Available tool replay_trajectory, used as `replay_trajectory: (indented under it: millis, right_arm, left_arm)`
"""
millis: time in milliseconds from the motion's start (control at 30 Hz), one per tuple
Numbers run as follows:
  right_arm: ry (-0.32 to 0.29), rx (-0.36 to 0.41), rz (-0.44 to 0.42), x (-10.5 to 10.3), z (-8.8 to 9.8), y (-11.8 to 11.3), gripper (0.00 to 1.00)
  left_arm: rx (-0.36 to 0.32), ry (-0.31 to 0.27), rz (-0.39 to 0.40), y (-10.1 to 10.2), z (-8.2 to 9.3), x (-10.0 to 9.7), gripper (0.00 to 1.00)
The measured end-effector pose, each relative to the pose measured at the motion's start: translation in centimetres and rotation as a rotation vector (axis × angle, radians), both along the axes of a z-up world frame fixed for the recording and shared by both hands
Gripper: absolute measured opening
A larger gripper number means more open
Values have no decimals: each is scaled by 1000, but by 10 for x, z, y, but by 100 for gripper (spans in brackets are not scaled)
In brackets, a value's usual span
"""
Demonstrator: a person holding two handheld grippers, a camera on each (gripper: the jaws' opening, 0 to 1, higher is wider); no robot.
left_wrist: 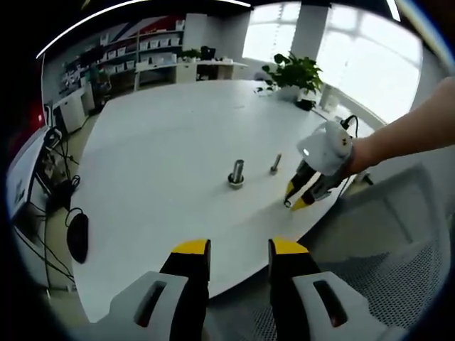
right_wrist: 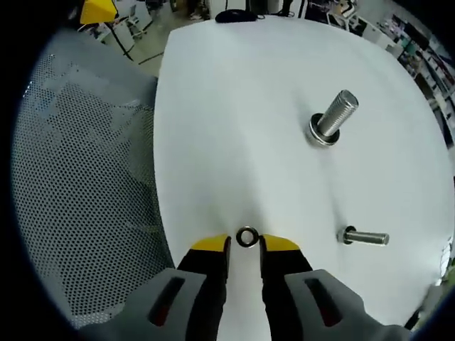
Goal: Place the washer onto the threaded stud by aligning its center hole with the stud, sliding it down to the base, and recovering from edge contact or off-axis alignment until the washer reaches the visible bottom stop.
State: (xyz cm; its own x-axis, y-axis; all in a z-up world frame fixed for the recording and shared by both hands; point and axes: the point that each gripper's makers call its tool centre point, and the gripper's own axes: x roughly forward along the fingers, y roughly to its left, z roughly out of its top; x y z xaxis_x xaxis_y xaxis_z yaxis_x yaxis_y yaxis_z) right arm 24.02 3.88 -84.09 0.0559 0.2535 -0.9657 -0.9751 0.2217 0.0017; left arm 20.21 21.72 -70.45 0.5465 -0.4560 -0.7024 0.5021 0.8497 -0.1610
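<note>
The washer (right_wrist: 247,237) is lying flat on the white table (right_wrist: 234,114), just ahead of the right gripper (right_wrist: 245,245), whose open jaws are flanking it without yet pinching. The large stud (right_wrist: 333,118) is standing well beyond the washer, a smaller bolt (right_wrist: 365,237) off to one side. The left gripper (left_wrist: 237,248) is hanging open at the table's edge. Pickup, alignment and seating all appear to be remaining.

The white counter (left_wrist: 163,142) carried a large threaded stud (left_wrist: 236,172) standing upright near its middle. A smaller bolt (left_wrist: 275,163) stood just beside the stud. Near the stud, the right hand-held gripper (left_wrist: 294,202) pointed down at the counter edge. The left hand-held gripper (left_wrist: 238,250) hovered with jaws apart, well away from the stud.
</note>
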Motion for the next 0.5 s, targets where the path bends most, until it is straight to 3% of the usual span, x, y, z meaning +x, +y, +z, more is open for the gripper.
replay_trajectory:
  millis: [133, 267, 400, 500]
  right_arm:
    - [-1, -36, 41, -1, -1, 2, 19]
    - [23, -94, -7, 3, -2, 1, 16]
    - [26, -181, 13, 3, -3, 1, 15]
    - [35, -204, -9, 4, -4, 2, 15]
  left_arm:
    - [11, 5, -5, 0, -2, -1, 30]
    - [12, 4, -4, 0, -2, -1, 30]
    - [16, 6, -8, 0, -2, -1, 30]
    - [16, 5, -5, 1, -2, -1, 30]
